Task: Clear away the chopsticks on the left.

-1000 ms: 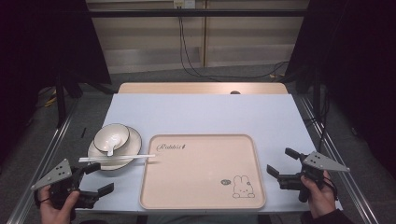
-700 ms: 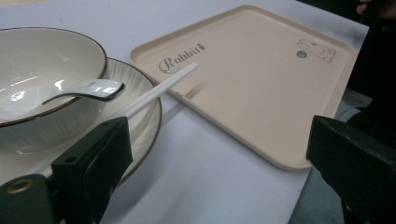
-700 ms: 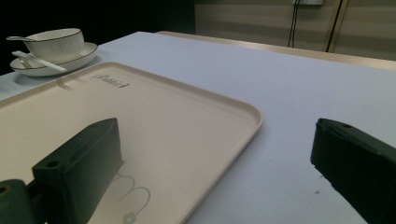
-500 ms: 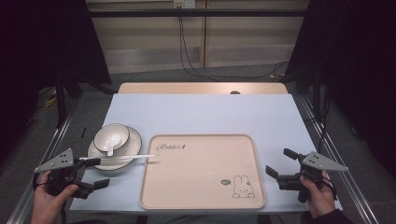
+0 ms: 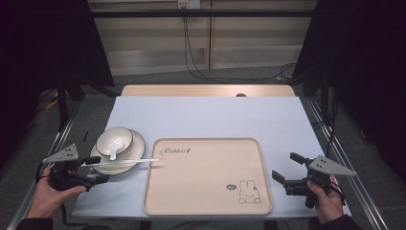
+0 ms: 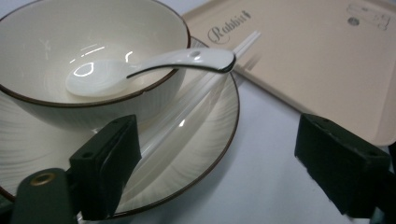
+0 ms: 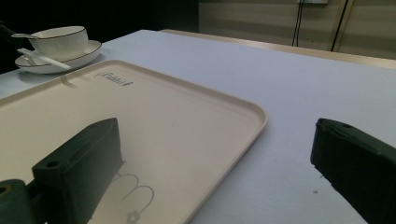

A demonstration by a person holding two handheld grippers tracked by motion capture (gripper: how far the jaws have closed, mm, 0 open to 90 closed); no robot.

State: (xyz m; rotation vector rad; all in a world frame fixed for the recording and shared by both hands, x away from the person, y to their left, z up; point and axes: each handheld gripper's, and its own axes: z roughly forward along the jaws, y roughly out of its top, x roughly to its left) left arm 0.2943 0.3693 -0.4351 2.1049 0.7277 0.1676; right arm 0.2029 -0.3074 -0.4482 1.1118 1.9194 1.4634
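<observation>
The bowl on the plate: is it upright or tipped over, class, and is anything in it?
Upright. The bowl sits mouth up on the plate, holding just a white spoon whose handle overhangs its rim.

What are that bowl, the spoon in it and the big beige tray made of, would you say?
The bowl looks like glazed ceramic: glossy cream with a dark rim line and sharp light reflections. The spoon seems white glazed porcelain, equally shiny. The tray is probably matte plastic: an even beige surface with printed lettering and a rabbit, showing no glare.
</observation>
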